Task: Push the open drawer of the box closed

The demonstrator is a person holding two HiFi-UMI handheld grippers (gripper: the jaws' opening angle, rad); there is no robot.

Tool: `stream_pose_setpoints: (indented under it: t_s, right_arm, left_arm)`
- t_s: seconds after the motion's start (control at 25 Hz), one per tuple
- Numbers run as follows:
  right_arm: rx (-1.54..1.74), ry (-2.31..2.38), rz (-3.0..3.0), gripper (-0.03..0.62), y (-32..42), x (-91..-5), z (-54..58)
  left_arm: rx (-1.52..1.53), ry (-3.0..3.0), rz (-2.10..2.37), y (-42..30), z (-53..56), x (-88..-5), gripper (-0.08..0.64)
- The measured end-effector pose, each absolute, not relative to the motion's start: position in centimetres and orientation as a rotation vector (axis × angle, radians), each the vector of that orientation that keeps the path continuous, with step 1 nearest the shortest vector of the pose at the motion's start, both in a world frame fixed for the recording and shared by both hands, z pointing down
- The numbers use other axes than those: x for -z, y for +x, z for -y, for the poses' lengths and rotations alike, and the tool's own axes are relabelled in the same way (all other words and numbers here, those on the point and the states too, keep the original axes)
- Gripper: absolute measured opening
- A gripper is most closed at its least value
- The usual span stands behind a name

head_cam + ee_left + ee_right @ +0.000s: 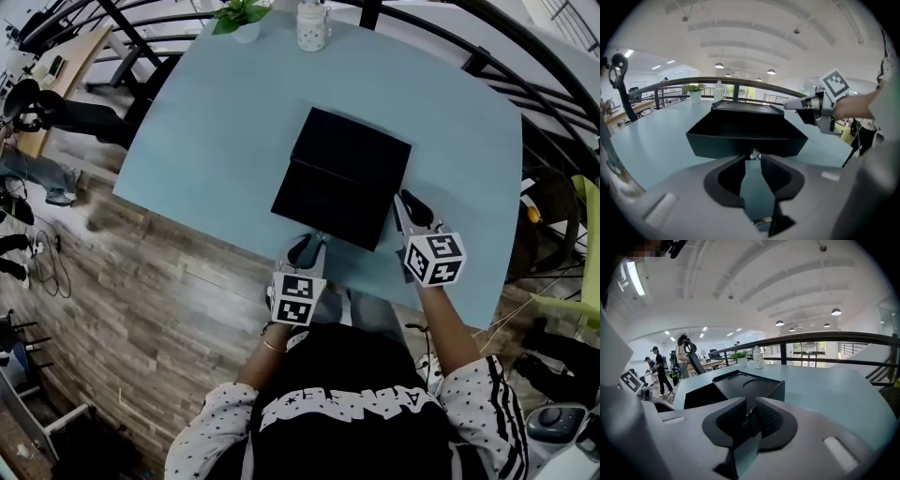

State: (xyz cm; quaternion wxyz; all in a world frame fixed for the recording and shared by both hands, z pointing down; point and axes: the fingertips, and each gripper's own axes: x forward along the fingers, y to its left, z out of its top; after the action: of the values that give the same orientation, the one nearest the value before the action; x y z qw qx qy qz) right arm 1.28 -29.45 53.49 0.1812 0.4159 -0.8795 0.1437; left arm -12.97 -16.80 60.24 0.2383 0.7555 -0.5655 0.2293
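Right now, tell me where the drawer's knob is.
Left gripper view, centre: the knob sits on the drawer front, at the tips of the left gripper.

The left gripper (308,247) sits at lower centre of the head view, pointing up-frame, its fingers (723,176) a little apart. The right gripper (405,206) lies to its right and slightly higher, tilted up-left, its fingers (772,418) pressed together. Both forearms (448,328), bare below spotted sleeves (220,412), reach forward from the bottom edge.

office loft with desks (70,54), railing (811,338), ceiling lamps (836,311).
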Motion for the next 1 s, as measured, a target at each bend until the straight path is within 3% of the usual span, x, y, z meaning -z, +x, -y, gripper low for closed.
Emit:
stream_pose_setpoints:
  t_s: [1.0]
  right_arm:
    - [-0.451,1.177,2.434,0.074,1.0,-55.0,31.3]
  left_arm:
    - [-0.699,1.988,1.557,-12.1,17.7,-61.6,0.0]
